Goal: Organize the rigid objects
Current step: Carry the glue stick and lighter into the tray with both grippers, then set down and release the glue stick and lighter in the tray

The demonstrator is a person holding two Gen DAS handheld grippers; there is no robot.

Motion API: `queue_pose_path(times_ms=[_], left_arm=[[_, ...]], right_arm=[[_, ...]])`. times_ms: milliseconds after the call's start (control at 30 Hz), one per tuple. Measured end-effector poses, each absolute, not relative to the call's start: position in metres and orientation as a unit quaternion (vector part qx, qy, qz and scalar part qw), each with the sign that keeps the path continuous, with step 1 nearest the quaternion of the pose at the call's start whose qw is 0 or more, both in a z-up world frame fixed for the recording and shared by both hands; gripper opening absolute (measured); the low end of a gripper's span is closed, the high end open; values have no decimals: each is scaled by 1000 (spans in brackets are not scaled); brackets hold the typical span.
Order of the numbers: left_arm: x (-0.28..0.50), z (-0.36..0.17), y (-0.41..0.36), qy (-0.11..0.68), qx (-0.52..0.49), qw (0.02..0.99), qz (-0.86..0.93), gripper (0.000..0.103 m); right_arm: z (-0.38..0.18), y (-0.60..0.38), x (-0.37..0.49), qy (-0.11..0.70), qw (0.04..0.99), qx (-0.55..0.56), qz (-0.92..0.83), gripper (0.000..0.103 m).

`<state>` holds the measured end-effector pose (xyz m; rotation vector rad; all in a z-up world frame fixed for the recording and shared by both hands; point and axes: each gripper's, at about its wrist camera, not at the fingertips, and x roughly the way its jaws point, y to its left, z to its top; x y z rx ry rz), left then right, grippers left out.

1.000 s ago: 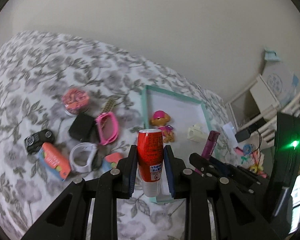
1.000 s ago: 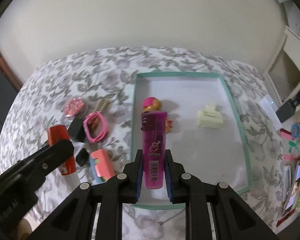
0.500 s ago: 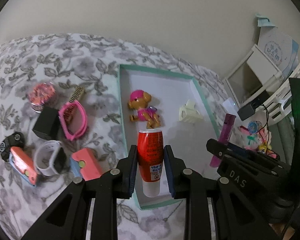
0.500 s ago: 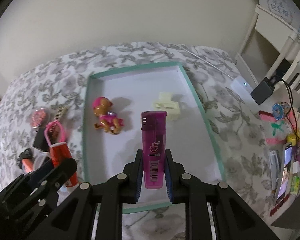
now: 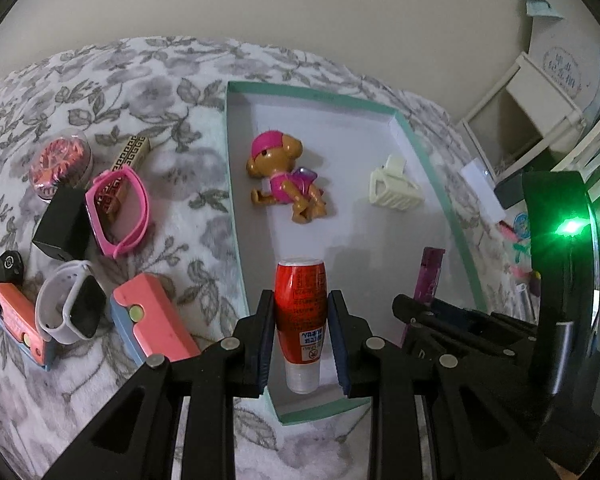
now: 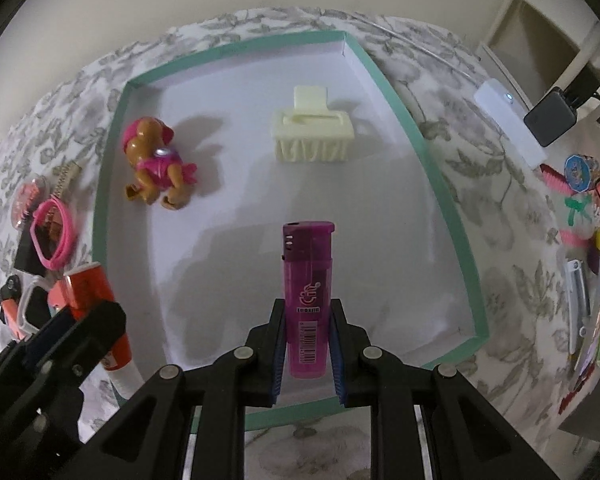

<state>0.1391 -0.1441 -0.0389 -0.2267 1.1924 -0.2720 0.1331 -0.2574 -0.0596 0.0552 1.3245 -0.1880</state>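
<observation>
On the cloth-covered surface (image 5: 172,92) the tray (image 5: 432,160) occupies centre frame. In it, the toy dog (image 5: 286,182) lies upper left and the hair clip (image 5: 394,188) upper right, well apart. Above the tray's lower portion, the tube (image 5: 300,316) sits between the left gripper (image 5: 300,336) jaws; the lighter (image 6: 308,300) sits between the right gripper (image 6: 306,344) jaws. Left of the tray, outside it: sunglasses (image 5: 118,212), a round container (image 5: 60,162) above them, a watch (image 5: 70,306) below.

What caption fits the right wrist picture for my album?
Right tool holds a purple lighter over the green-rimmed tray, where a toy puppy and cream clip lie.
</observation>
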Motion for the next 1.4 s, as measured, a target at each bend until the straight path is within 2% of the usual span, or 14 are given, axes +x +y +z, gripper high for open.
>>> queue_pose_path(times_ms=[667,1100,1133,1200,1300,1333,1400], left_arm=[[138,-36,-139,549,-85,823,-115,27],[140,-35,-121,544,-103,830,-74,28],[140,-35,-119,543,-103,830,-69,28],[140,-35,-116,542,-104,832,-62,28],[141,-35,-112,540,-107,833,-54,29],[141,-35,-111,540,-107,833,-51,33],[141,-35,-108,536,-108,836,-45,47]], right_arm=[[-74,-256,134,626,775,25,-86,22],[-56,-246,137,611,787,7,-79,24],[-56,-246,137,612,787,6,-79,25],[-56,-244,137,612,787,1,-80,38],[-58,-242,134,609,789,-5,-80,43],[-57,-241,135,607,791,-7,-80,47],[-56,-240,134,602,794,-11,-81,59]])
